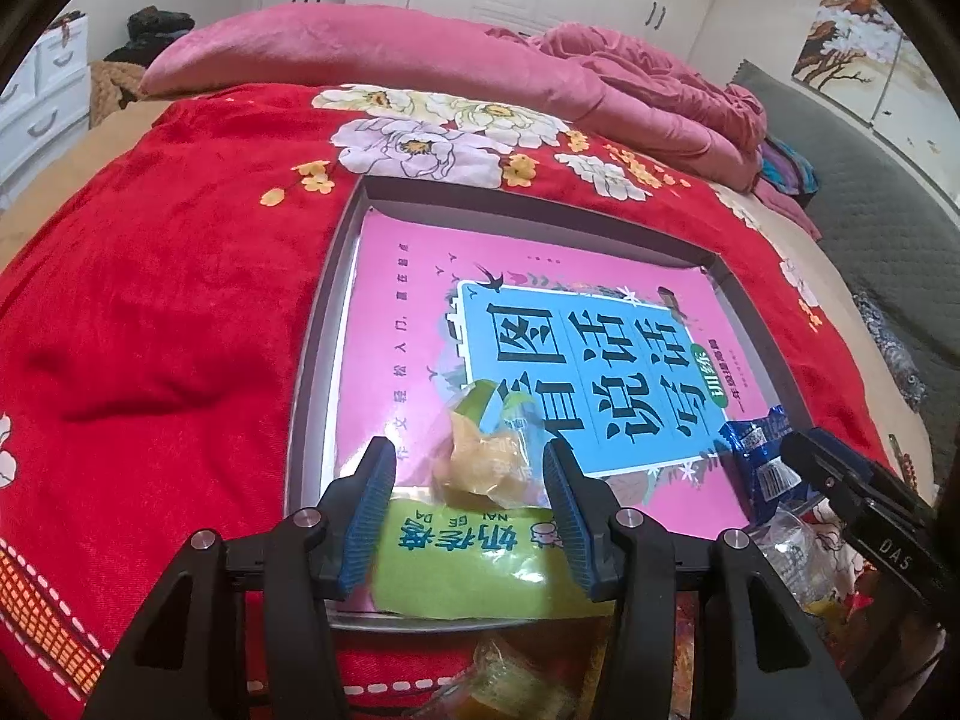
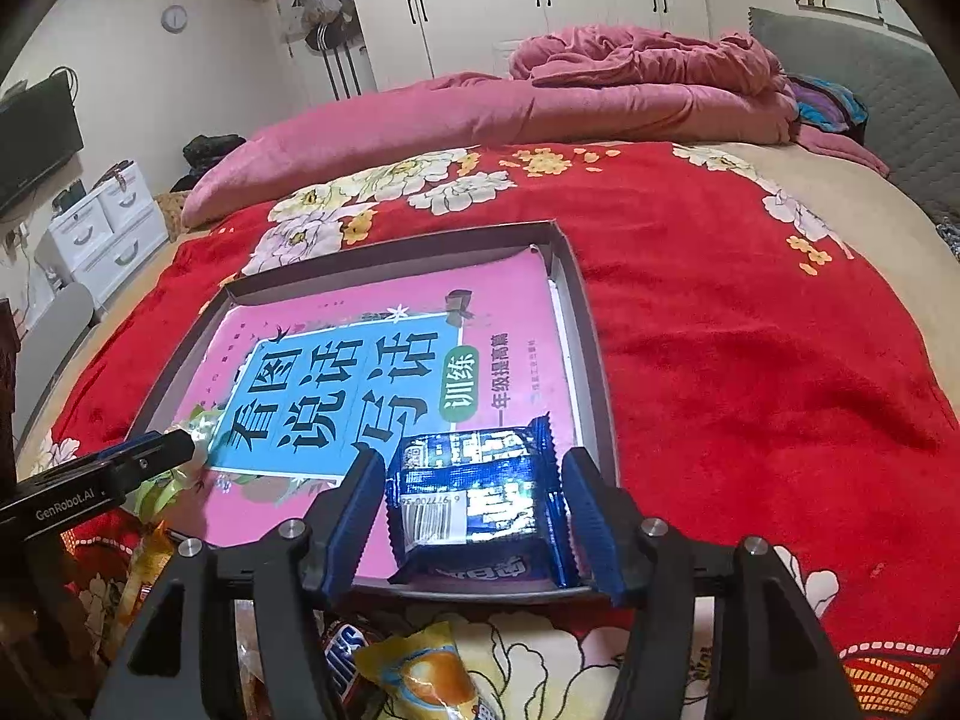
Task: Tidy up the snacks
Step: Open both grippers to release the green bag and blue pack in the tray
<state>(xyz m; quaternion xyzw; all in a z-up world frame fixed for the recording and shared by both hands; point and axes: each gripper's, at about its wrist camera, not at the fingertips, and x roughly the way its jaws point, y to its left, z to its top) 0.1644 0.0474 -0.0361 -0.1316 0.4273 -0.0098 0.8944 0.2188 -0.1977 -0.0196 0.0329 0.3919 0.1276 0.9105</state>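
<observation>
A shallow grey tray (image 1: 312, 372) lies on the red bedcover with a pink book (image 1: 540, 312) flat inside it. My left gripper (image 1: 468, 450) is shut on a green snack packet (image 1: 474, 546), whose clear end shows yellow pieces, at the tray's near left edge. In the right wrist view a blue foil snack packet (image 2: 480, 498) rests on the book at the near right corner of the tray (image 2: 594, 360). My right gripper (image 2: 474, 459) stands open around it, with a thin gap at each pad. The blue packet (image 1: 756, 462) also shows in the left wrist view.
Loose snacks lie on the red floral blanket (image 1: 180, 300) in front of the tray: a yellow packet (image 2: 432, 678), a dark bar wrapper (image 2: 345, 654) and clear wrappers (image 1: 792, 552). A rolled pink quilt (image 2: 600, 102) lies across the far side of the bed.
</observation>
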